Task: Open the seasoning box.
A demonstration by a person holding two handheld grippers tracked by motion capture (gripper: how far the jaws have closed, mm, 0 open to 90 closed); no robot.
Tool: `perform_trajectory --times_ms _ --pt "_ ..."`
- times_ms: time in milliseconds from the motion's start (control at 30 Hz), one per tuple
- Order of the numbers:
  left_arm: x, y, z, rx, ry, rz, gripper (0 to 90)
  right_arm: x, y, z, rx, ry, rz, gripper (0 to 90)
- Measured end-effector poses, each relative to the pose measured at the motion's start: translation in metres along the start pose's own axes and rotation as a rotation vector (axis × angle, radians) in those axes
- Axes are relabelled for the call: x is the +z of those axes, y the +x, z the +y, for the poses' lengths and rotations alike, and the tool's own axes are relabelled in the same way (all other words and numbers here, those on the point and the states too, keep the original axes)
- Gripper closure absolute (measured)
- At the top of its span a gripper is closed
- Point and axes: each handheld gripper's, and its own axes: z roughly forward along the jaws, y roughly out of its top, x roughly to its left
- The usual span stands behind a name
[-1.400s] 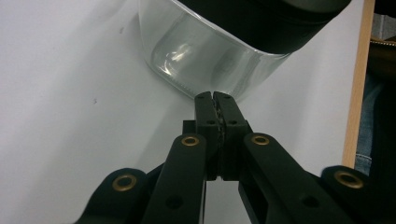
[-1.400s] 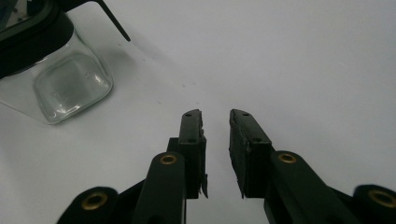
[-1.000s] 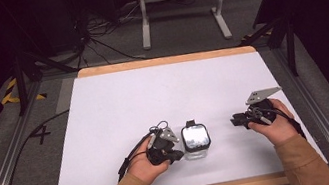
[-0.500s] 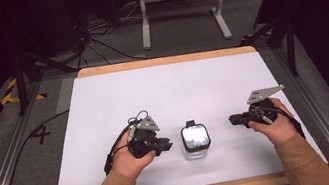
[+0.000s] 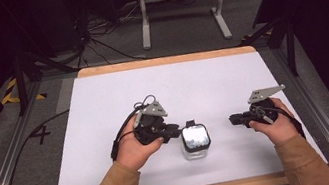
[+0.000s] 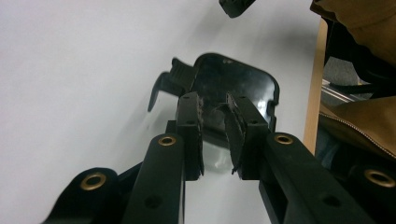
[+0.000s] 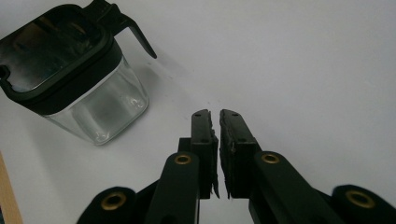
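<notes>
Your left gripper sits just beside the clear glass container, which stands upright near the front middle of the white surface, its black clip lid on top and a latch tab sticking out on the far side. In the left gripper view the jaws stand a little apart with nothing between them, aimed at the lid's near edge (the tab lies off to their left there). Your right gripper rests well apart on the other side, its jaws nearly together with only a thin gap, and the container sits up and to the left of them.

The step in hand looks like getting a hold on the lid or its latch. To do it well, open the left jaws wider before you close in, since the present gap looks too narrow to take the rim. Come in level with the lid's edge rather than from above, so one jaw goes under the lip. The glass is smooth and likely to slide on this surface, so bring the right gripper in to steady the body from the opposite side before you pull. Lift the tab gently; a sharp tug could tip the container.
</notes>
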Motion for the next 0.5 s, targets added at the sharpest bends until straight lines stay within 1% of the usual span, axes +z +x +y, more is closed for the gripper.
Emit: perform_trajectory --times_ms 33,67,100,133,167,200,267,300,433,500 --pt "0.005 0.003 0.007 -0.003 0.019 -0.011 76.2 0.000 0.000 0.000 -0.003 -0.002 -0.002 84.5" --pt "0.008 0.004 0.010 0.003 0.031 -0.011 77.1 -0.001 0.000 -0.001 -0.005 -0.001 0.000 84.4" --pt "0.008 0.004 0.010 0.003 0.031 -0.011 77.9 -0.001 0.000 -0.001 -0.005 -0.001 0.000 84.4" --pt "0.013 0.005 0.013 0.008 0.039 -0.022 77.9 -0.002 0.000 -0.002 0.001 -0.003 0.000 84.3" --pt "0.015 0.006 0.015 0.016 0.049 -0.028 79.4 -0.003 -0.001 -0.002 0.005 -0.004 0.003 84.0" --pt "0.020 0.006 0.018 0.037 0.057 -0.043 80.6 -0.004 -0.001 -0.003 0.006 -0.005 -0.001 83.5" --pt "0.027 0.007 0.023 0.049 0.075 -0.051 83.0 -0.006 -0.002 -0.005 0.018 -0.011 0.004 82.7" --pt "0.030 0.008 0.024 0.051 0.078 -0.055 84.0 -0.007 -0.003 -0.006 0.014 -0.013 0.000 82.8" --pt "0.039 0.014 0.028 0.050 0.093 -0.050 86.1 -0.009 -0.003 -0.010 0.033 -0.007 -0.001 82.5" --pt "0.040 0.016 0.029 0.046 0.077 -0.031 86.2 -0.011 -0.003 -0.011 0.031 -0.012 -0.004 81.6"
